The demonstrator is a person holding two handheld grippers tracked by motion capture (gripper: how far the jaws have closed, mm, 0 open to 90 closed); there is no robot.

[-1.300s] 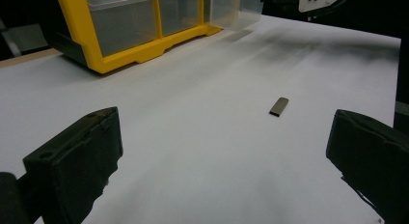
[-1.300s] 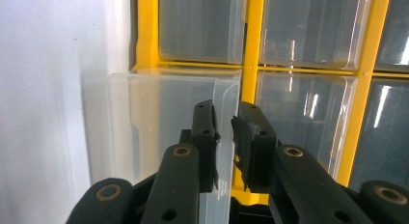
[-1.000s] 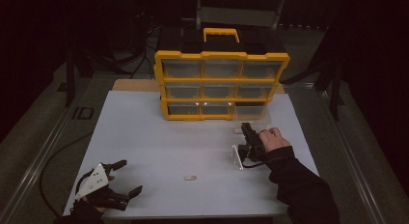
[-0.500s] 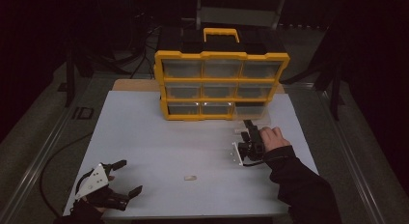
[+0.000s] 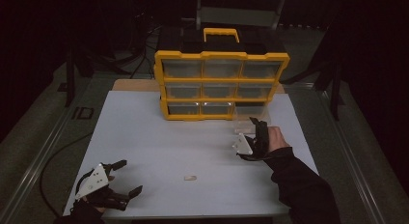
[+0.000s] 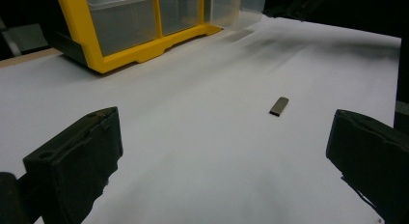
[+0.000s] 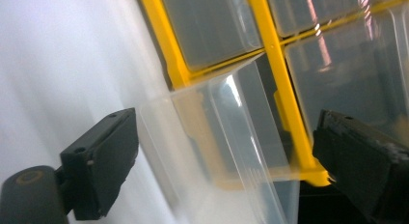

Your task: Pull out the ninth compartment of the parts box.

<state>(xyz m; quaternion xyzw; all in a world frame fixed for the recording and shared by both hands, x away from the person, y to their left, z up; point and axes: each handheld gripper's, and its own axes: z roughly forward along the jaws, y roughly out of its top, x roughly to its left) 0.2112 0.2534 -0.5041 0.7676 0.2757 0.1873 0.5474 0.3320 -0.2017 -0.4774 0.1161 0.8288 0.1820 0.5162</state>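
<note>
A yellow organizer (image 5: 222,81) with clear drawers stands at the back of the white table (image 5: 144,137). Its bottom right drawer (image 5: 251,115) is pulled out toward me. My right gripper (image 5: 256,125) sits just in front of that drawer. In the right gripper view its jaws have just been opening, and the clear drawer (image 7: 226,132) lies between them with the pads off it. A small flat metal piece (image 5: 190,177) lies on the table near the front. My left gripper (image 5: 129,175) rests open at the front left, with the metal piece (image 6: 279,106) ahead of its jaws.
The organizer (image 6: 135,35) has a black top and a yellow handle (image 5: 221,33). Dark floor, cables and stands surround the table. Metal rails (image 5: 43,151) run along its sides.
The right gripper's jaws have spread apart at the pulled-out drawer, and the hand has shifted slightly toward the near edge. The left gripper has stayed put.
</note>
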